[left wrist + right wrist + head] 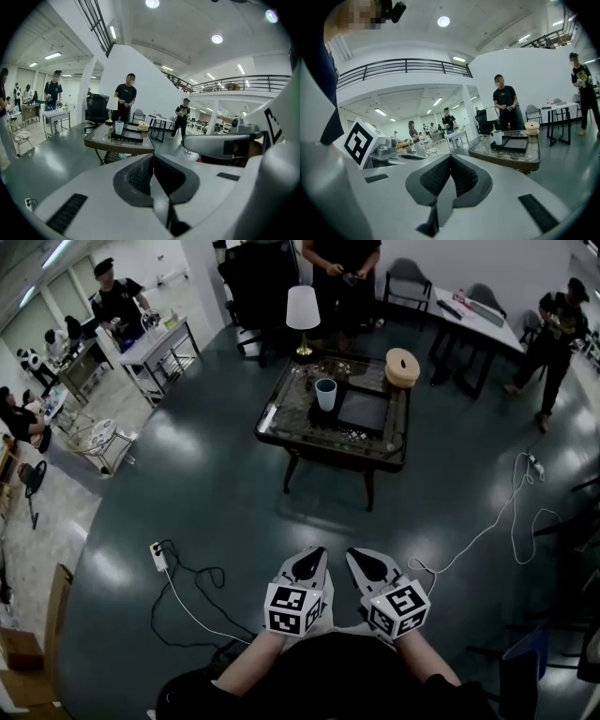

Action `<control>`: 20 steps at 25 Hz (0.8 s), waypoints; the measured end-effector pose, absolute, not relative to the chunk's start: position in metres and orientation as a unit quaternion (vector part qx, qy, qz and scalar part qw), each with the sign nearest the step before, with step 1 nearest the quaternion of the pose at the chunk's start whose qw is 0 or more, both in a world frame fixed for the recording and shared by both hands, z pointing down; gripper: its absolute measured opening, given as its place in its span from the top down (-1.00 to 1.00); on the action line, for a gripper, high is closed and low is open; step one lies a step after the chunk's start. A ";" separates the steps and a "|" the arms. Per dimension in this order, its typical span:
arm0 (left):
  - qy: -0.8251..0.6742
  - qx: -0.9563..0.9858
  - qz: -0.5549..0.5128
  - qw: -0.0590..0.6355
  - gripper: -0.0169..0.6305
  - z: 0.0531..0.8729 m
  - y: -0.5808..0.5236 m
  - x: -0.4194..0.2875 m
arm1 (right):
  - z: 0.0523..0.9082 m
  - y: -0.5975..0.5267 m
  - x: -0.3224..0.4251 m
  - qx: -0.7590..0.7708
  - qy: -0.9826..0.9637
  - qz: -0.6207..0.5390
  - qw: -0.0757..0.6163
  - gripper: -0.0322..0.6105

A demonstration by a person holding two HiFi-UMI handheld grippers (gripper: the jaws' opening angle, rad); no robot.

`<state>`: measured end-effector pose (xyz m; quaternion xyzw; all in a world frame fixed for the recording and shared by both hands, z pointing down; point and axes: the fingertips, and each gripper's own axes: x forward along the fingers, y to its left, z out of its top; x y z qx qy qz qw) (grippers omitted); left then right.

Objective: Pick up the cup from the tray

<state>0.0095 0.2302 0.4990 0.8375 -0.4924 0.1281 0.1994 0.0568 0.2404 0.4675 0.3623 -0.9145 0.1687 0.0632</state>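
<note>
A pale blue-white cup (pixel 325 394) stands upright at the left end of a black tray (pixel 364 412) on a dark glass-topped table (pixel 281 427). The cup (pixel 119 127) and tray (pixel 133 137) also show far off in the left gripper view, as do the cup (pixel 497 137) and tray (pixel 513 143) in the right gripper view. My left gripper (pixel 312 559) and right gripper (pixel 359 559) are held close to my body, well short of the table. Both are shut with nothing between their jaws.
A white-shaded lamp (pixel 302 319) and a round tan object (pixel 401 367) stand on the table. A person stands behind it. A power strip (pixel 158 556) and cables lie on the dark floor. Other tables, chairs and people are around the room.
</note>
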 end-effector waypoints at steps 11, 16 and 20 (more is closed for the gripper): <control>-0.498 0.833 0.130 0.204 0.91 0.500 0.143 -0.012 | 0.472 0.157 0.039 0.363 -0.913 0.170 0.077 0.86; -0.493 0.835 0.134 0.206 0.91 0.490 0.101 -0.020 | 0.460 0.114 0.030 0.365 -0.912 0.170 0.077 0.86; -0.492 0.835 0.137 0.206 0.91 0.483 0.070 -0.029 | 0.452 0.082 0.023 0.368 -0.911 0.172 0.071 0.86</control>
